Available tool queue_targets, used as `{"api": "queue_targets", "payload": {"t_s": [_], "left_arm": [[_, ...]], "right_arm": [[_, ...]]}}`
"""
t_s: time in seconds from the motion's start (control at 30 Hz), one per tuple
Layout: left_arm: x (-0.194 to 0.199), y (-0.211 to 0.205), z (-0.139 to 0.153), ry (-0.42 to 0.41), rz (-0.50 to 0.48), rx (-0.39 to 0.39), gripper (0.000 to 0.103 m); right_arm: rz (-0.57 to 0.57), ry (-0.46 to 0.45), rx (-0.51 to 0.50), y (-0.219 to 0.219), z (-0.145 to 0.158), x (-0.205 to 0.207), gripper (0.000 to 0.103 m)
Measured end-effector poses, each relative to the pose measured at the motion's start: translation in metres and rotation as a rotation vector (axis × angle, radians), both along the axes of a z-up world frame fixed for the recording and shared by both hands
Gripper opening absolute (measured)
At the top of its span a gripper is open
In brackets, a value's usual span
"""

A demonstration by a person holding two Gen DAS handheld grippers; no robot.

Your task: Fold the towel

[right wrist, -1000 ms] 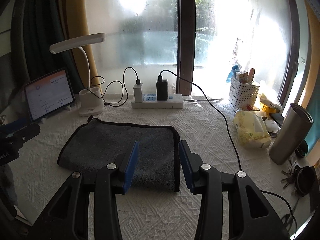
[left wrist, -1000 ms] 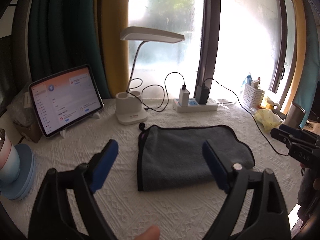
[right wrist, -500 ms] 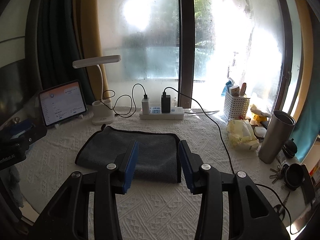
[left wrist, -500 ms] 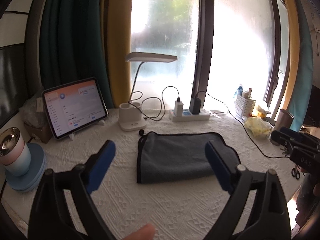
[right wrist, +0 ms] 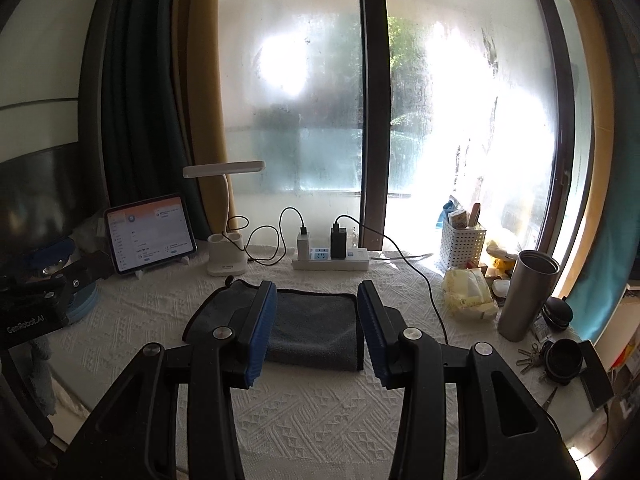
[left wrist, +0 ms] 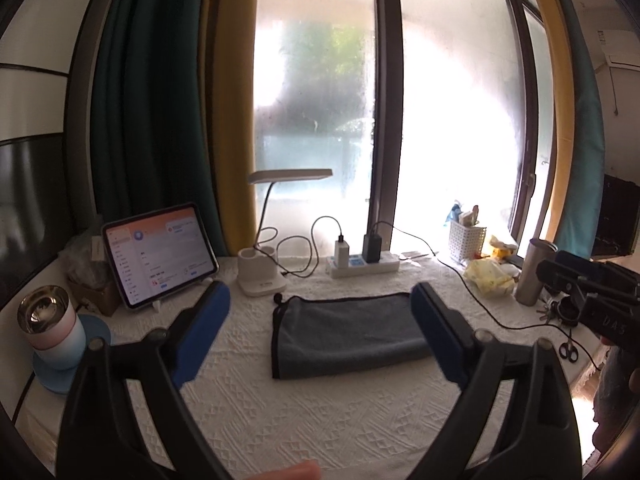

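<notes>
While the folded towel [left wrist: 348, 332] lies mid-frame on the surface [left wrist: 320, 412], the left gripper [left wrist: 320, 320] gapes wide and the right gripper [right wrist: 316, 324] stands partly open, both empty.

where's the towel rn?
The towel lies folded flat on the white tablecloth, centre in both wrist views, in front of the power strip and the lamp base; neither gripper touches it.

Propped tablet [left wrist: 159, 255], white desk lamp [left wrist: 262, 276], power strip [right wrist: 330, 265], steel tumbler [right wrist: 527, 295], white basket [right wrist: 462, 248], possibly keys [right wrist: 528, 360]
</notes>
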State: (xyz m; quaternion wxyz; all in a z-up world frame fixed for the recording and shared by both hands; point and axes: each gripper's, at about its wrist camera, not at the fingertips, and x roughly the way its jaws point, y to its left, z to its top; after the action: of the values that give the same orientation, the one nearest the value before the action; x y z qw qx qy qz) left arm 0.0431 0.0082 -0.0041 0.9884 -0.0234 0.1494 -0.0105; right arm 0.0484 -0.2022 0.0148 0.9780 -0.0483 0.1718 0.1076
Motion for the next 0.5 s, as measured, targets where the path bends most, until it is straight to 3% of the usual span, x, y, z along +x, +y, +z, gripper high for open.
{"api": "queue_targets", "payload": {"t_s": [0.5], "left_arm": [[-0.051, -0.001, 0.057, -0.152, 0.007, 0.021, 0.093]], "right_arm": [[0.016, -0.162, 0.018, -0.001, 0.051, -0.051, 0.046]]}}
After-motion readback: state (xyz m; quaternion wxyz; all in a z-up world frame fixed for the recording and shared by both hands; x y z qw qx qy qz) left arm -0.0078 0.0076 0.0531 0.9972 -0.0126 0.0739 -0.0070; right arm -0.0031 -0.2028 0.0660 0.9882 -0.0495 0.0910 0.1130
